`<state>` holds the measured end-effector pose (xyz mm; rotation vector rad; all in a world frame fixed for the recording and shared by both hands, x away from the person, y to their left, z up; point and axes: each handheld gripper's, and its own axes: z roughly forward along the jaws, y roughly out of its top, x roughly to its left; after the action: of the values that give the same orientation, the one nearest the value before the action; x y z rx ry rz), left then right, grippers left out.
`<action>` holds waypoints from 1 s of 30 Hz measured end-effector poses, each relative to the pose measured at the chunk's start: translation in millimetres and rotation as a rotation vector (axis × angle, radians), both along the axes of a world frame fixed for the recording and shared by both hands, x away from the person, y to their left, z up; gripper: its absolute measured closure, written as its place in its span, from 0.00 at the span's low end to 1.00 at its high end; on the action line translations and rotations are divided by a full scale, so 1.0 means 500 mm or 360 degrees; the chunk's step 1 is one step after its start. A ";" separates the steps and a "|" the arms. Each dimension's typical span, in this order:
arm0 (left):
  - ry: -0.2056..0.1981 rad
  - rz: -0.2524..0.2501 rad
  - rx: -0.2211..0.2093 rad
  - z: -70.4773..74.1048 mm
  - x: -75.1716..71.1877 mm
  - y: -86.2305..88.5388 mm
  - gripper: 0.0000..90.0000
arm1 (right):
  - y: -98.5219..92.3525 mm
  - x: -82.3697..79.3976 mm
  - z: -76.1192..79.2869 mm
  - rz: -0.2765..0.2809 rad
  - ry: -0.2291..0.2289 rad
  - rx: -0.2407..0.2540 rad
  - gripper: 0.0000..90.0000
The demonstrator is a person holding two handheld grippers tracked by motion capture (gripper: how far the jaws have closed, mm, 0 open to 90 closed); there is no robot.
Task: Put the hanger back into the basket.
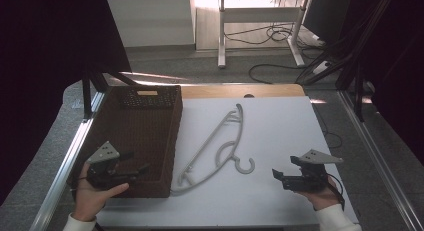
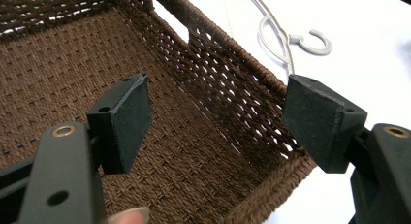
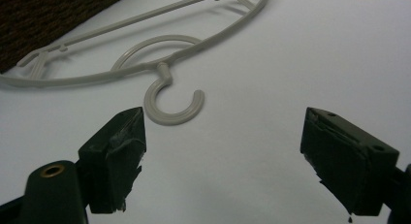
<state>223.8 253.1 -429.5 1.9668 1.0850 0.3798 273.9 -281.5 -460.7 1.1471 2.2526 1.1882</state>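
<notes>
- High view: a grey hanger lies flat on the white worktop, its hook toward the person, its near end just beside a brown woven basket at the worktop's left. The left hand-held gripper hangs over the basket's near right corner, released with nothing between the jaws. The right hand-held gripper sits low over the worktop, to the right of the hanger's hook and apart from it
- Left gripper view: the left hand-held gripper has its jaws spread wide over the basket floor and right wall, empty. The hanger lies beyond the wall on the worktop
- Right gripper view: the right hand-held gripper is released, jaws wide and empty. The hanger lies just ahead of them, its hook near the left jaw, not touching
</notes>
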 end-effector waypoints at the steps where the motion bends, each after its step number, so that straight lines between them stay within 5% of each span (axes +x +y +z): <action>1: 0.0000 0.0000 0.0000 0.000 0.000 0.000 0.29 | -0.003 0.000 -0.001 -0.0001 0.0003 0.0006 0.20; 17: -0.0037 -0.0051 -0.0011 0.018 -0.022 -0.012 0.29 | -0.001 -0.014 0.000 -0.0020 0.0019 -0.0042 0.24; 30: 0.0032 -0.0073 -0.0035 0.023 -0.021 -0.023 0.29 | -0.009 -0.002 -0.002 -0.0026 0.0030 -0.0011 0.25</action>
<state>213.5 241.5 -417.9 1.9767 1.0504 0.3226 273.0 -286.1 -461.9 1.1766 2.2553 1.1669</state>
